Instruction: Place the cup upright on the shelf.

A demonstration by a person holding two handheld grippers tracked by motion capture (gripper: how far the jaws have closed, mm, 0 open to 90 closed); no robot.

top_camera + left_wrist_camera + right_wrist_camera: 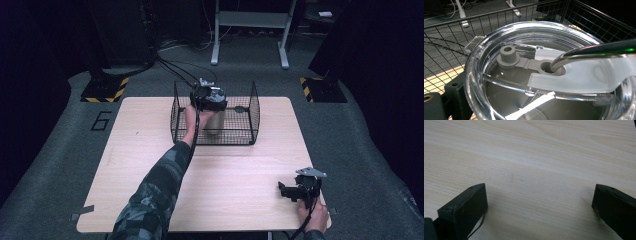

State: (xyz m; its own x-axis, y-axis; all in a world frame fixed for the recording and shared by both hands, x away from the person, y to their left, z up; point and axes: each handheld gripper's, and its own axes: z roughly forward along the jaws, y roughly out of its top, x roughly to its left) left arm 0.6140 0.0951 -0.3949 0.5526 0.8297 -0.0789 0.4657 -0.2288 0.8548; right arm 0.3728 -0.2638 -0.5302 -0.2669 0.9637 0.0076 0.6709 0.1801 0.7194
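A steel tumbler (215,125) stands inside the black wire basket (254,112) at the table's far middle. My left gripper (209,100) is over it and seems shut on its upper part. In the left gripper view, the clear lid (499,37) sits very close, with a grey plug (507,56) and a bent metal straw (594,50) running through a frosted tab. One black finger (456,97) presses against the lid's rim; the other is hidden. My right gripper (291,191) rests low at the table's front right, open, its jaws wide apart over bare wood (539,202).
The light wooden table (150,165) stands on grey carpet. Basket walls (454,30) surround the tumbler on all sides. Cables trail from the basket's far side toward the back. A white desk frame (250,30) stands beyond the table.
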